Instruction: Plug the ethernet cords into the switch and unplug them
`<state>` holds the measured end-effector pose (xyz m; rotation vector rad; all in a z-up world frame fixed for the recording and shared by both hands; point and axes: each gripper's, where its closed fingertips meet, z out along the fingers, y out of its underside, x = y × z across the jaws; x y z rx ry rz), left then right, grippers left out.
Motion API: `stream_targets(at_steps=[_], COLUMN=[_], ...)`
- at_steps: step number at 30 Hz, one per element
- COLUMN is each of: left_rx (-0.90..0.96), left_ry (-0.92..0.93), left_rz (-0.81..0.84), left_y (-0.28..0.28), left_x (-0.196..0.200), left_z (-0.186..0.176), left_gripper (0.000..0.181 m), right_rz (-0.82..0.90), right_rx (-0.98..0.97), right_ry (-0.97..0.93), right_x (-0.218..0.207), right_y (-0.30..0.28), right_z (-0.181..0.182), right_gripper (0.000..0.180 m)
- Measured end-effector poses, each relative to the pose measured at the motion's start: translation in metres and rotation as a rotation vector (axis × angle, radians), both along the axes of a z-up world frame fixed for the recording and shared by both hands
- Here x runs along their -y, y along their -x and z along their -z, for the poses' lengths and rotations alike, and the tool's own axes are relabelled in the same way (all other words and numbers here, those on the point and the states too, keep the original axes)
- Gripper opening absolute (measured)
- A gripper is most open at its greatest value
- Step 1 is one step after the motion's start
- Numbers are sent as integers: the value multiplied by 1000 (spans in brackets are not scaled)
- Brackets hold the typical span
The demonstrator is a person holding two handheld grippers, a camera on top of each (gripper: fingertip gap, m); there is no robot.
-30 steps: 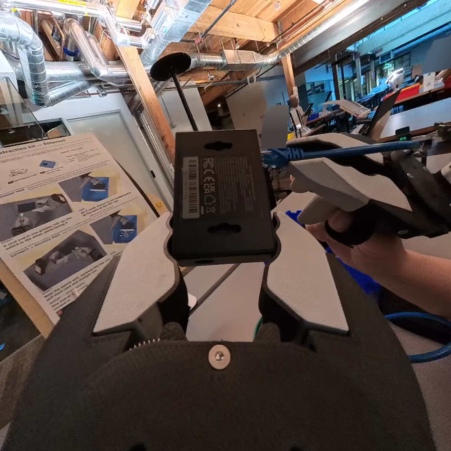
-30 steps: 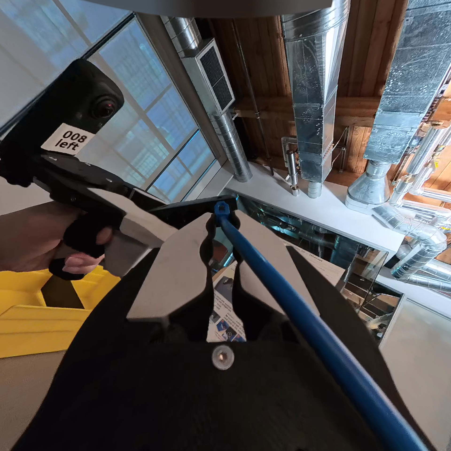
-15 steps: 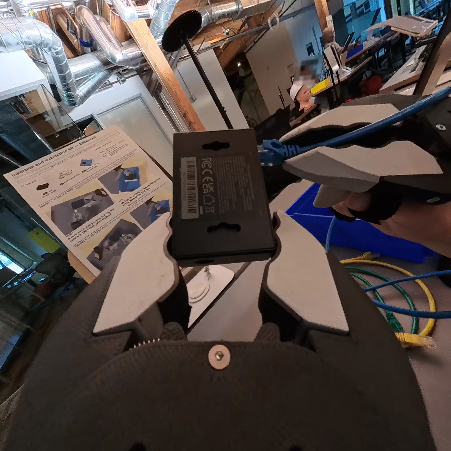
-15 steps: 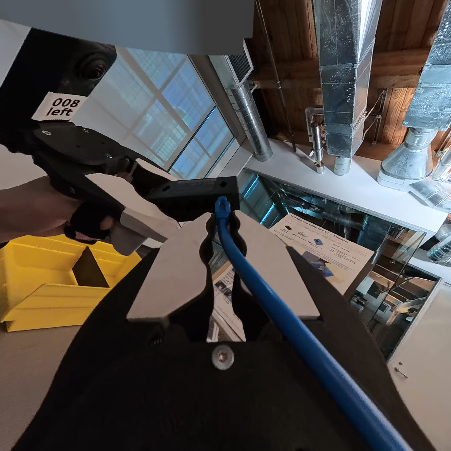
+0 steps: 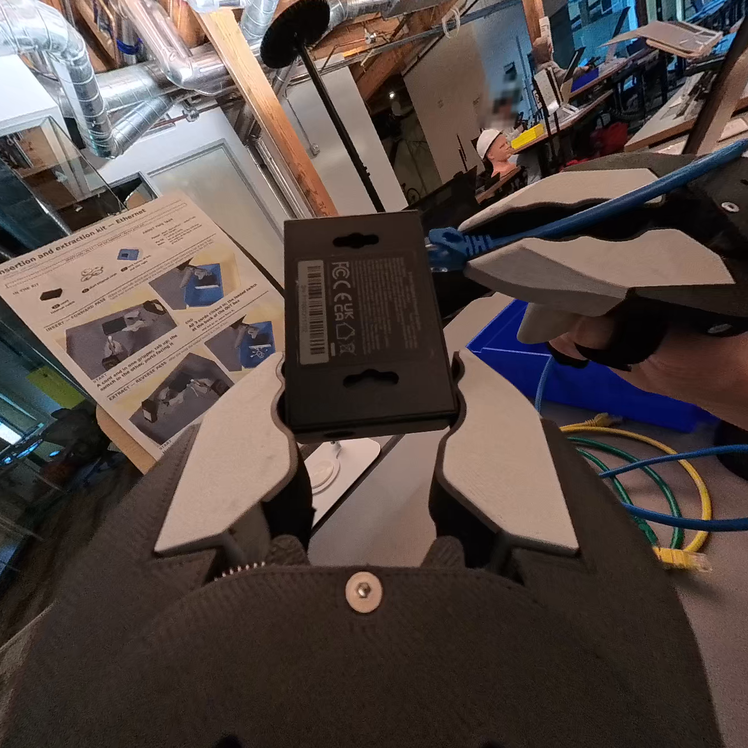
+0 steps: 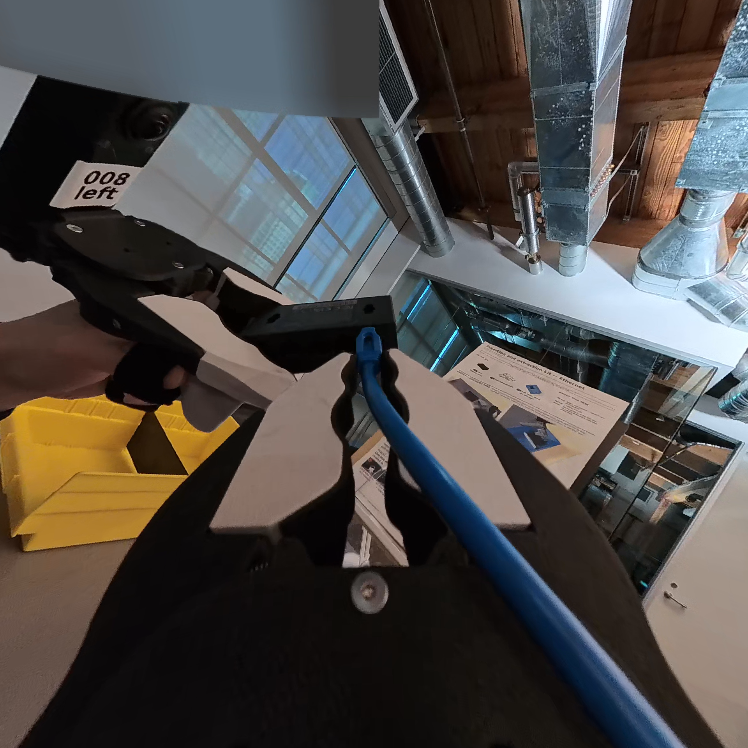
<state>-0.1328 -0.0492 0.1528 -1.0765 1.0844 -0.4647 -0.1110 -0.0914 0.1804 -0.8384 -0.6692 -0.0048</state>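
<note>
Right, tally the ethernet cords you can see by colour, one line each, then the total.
Blue cord: 1, its plug end held in the right gripper at the side of the switch
Yellow cord: 1, loose on the table
Green cord: 1, loose on the table
Total: 3 cords. Other blue strands on the table may belong to the same blue cord.

Yellow bin, instruction sheet

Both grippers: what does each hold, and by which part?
The left gripper clamps the black switch by the long sides at its near end. The right gripper pinches the blue ethernet cord just behind its plug.
</note>
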Motion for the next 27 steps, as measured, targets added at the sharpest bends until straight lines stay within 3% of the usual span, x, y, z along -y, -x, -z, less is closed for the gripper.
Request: stream_targets(at_steps=[4,12,14,17,20,22,27], left_rx=[-64,-349,-327,-279,-304,-298,-168], left_ry=[59,-217,-236,-227,-77,86,468], left_rz=[-45,-200,-205,-228,-217,-235,-288], left_y=[-1,-22,-35,-43,-47,-46,-27], left_x=[-18,-30,-34,-44,-60,-76,-127], left_z=[12,60,71,82,105,124,173], left_gripper=[77,82,66,29,29,28,28], right_rz=[31,86,62,55,69,50,-50], right_rx=[16,-106,-115,-87,-55,-55,-36], right_ry=[178,593,697,802,868,1020,1222], right_x=[-24,-71,-76,-82,-92,-99,-95], right_y=[-6,-47,-49,-47,-52,-56,-59], right_z=[11,48,60,77,94,118,145], right_gripper=[12,11,11,11,12,15,15])
